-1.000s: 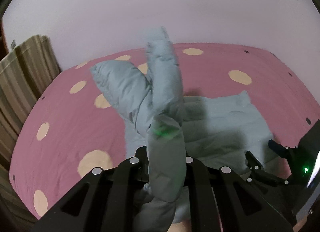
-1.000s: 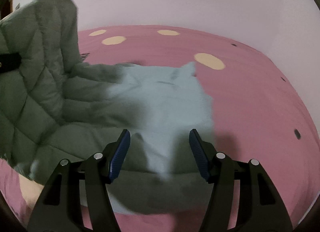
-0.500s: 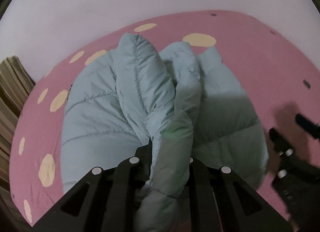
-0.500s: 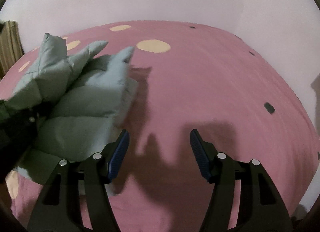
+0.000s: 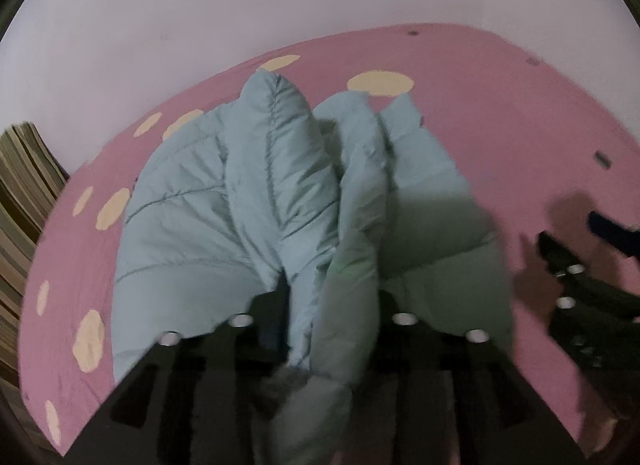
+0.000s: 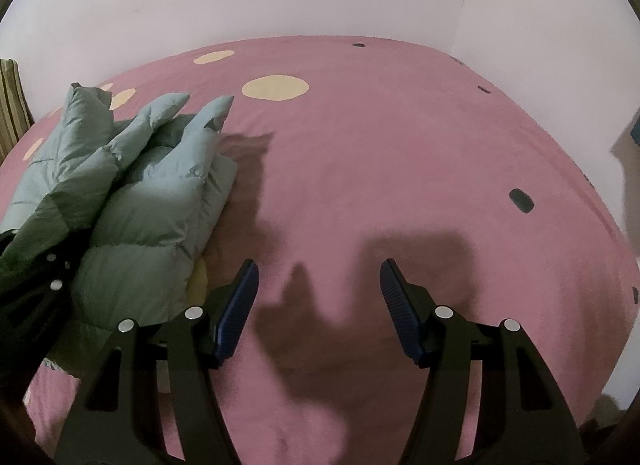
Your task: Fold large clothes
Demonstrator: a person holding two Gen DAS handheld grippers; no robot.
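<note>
The puffy jacket [image 5: 256, 217] lies bunched on the pink bedspread [image 6: 400, 169], one fold running between the jaws of the left claw [image 5: 320, 317], which are opening. The right claw [image 6: 318, 305] stands wide and empty, jacket to its left. Judged light, soft, slippery (springs back); best gripped at a hem or seam.
</note>
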